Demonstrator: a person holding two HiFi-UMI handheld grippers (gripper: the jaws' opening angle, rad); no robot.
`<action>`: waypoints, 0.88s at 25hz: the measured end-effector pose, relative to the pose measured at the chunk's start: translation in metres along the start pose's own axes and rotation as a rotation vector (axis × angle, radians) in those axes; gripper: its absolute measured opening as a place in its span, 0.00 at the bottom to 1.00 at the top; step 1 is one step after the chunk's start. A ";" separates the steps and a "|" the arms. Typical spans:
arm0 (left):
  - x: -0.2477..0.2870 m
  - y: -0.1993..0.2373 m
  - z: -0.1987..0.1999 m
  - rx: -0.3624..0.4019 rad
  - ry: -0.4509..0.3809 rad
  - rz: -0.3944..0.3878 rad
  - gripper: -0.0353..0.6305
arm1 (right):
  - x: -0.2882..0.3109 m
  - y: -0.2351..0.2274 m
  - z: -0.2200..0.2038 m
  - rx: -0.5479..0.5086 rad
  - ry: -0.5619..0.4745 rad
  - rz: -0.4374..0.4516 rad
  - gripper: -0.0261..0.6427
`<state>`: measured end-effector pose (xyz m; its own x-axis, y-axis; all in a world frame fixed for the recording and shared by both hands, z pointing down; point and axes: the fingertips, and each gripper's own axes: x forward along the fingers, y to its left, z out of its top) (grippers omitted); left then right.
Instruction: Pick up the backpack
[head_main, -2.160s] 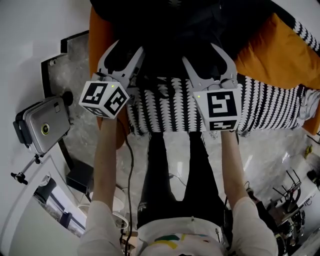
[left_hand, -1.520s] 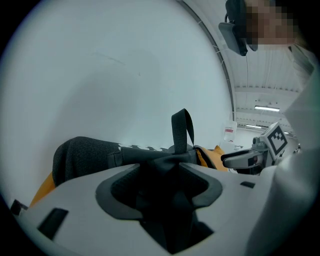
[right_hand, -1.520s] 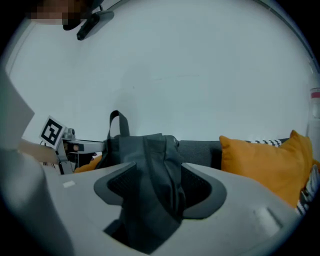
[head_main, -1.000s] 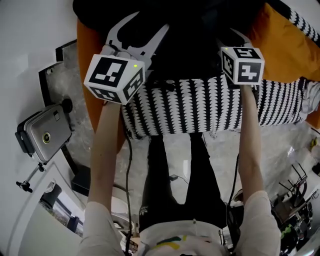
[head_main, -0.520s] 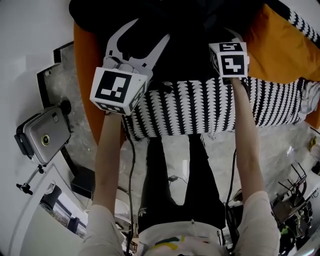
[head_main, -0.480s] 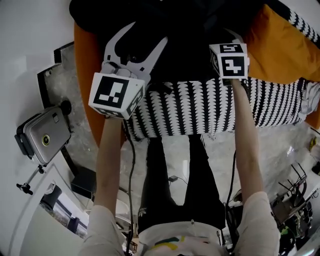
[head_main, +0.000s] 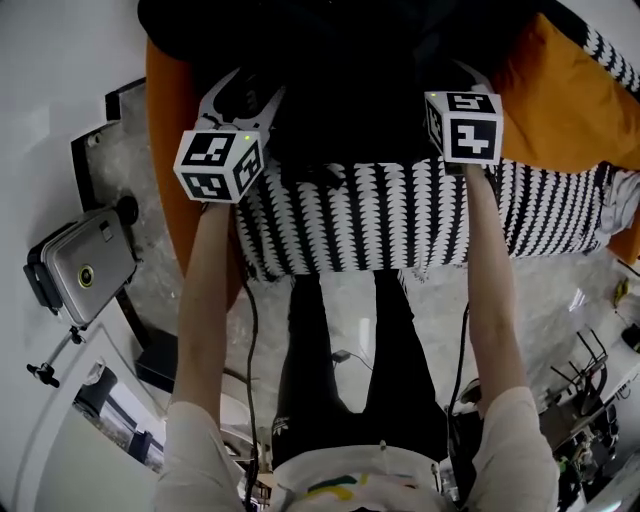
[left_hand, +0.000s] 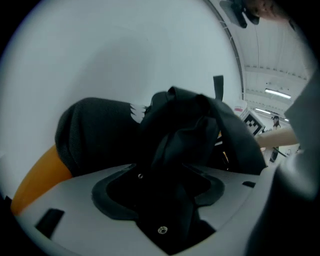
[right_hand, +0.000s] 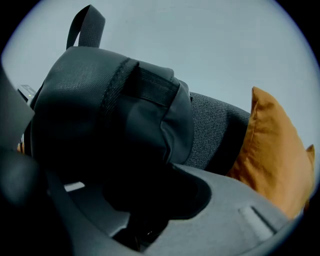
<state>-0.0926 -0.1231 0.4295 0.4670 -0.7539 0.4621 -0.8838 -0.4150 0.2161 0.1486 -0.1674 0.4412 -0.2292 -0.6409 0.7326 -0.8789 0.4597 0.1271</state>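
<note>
Both bare forearms reach straight up the frame from the person at the bottom edge. The left gripper (head_main: 250, 95), upper left, has its jaws pinching a dark fold of the backpack (head_main: 350, 60). The right gripper (head_main: 458, 85), upper right, hides its jaws behind its marker cube, yet its own view shows them clamped on black backpack fabric. The backpack lies top centre, cut off by the frame edge, above a striped cloth (head_main: 380, 215), with an orange cushion (head_main: 560, 90) to its right

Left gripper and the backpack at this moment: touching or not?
Touching. In the left gripper view, the left gripper has its jaws pressed on a fold of the black backpack, with no gap on either side.
</note>
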 end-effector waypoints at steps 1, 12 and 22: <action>0.012 0.002 -0.007 0.005 0.027 -0.011 0.45 | 0.003 0.002 -0.004 0.002 0.002 0.005 0.22; 0.003 -0.004 0.015 0.045 0.101 -0.072 0.26 | -0.025 0.004 0.011 0.281 -0.102 0.113 0.31; -0.002 -0.006 0.013 0.080 0.127 0.053 0.14 | -0.031 0.021 0.014 0.156 -0.059 0.123 0.12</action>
<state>-0.0880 -0.1258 0.4159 0.4078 -0.7073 0.5774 -0.8996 -0.4196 0.1213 0.1309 -0.1464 0.4114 -0.3590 -0.6227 0.6952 -0.8958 0.4389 -0.0694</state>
